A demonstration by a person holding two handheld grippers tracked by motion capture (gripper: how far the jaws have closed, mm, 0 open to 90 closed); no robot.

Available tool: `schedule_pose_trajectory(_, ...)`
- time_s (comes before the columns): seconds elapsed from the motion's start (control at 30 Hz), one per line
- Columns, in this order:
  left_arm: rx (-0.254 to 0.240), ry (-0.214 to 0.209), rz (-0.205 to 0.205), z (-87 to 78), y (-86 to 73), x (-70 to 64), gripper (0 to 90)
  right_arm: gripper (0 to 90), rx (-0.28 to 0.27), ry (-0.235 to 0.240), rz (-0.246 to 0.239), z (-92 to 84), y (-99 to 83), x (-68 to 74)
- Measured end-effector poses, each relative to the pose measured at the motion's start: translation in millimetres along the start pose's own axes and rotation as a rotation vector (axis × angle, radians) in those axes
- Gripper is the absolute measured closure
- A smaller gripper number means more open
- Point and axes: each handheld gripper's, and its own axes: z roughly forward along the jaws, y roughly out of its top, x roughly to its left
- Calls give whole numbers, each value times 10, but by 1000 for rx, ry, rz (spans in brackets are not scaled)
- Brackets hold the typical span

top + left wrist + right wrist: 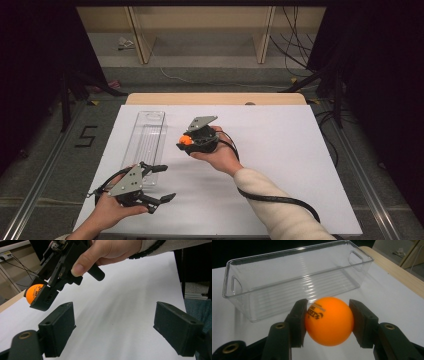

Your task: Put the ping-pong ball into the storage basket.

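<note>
White sheeting covers the counter (280,150), with dark floor and pale shelving beyond. Right tongs (328,322) are clamped on an orange ball (329,321), one pad pressing each side, held up above the counter just beside a clear bin (294,280). From above, the ball (185,140) sits at the tip of the right tongs (186,141), close to the bin's (147,135) right wall, near its middle. Left tongs (161,182) rest low at the counter's near left, jaws spread wide with nothing between them, by the bin's near end.
</note>
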Motion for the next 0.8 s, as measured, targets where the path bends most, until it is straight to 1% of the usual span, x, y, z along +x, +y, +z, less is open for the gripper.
schedule_pose_trajectory(0.43, 0, -1, 0, 1, 0, -1, 166, 514, -5, 2, 3, 22, 45, -15)
schedule_pose_trajectory(0.8, 2, -1, 3, 1, 0, -1, 166, 514, -8, 3, -8, 54, 122, -10)
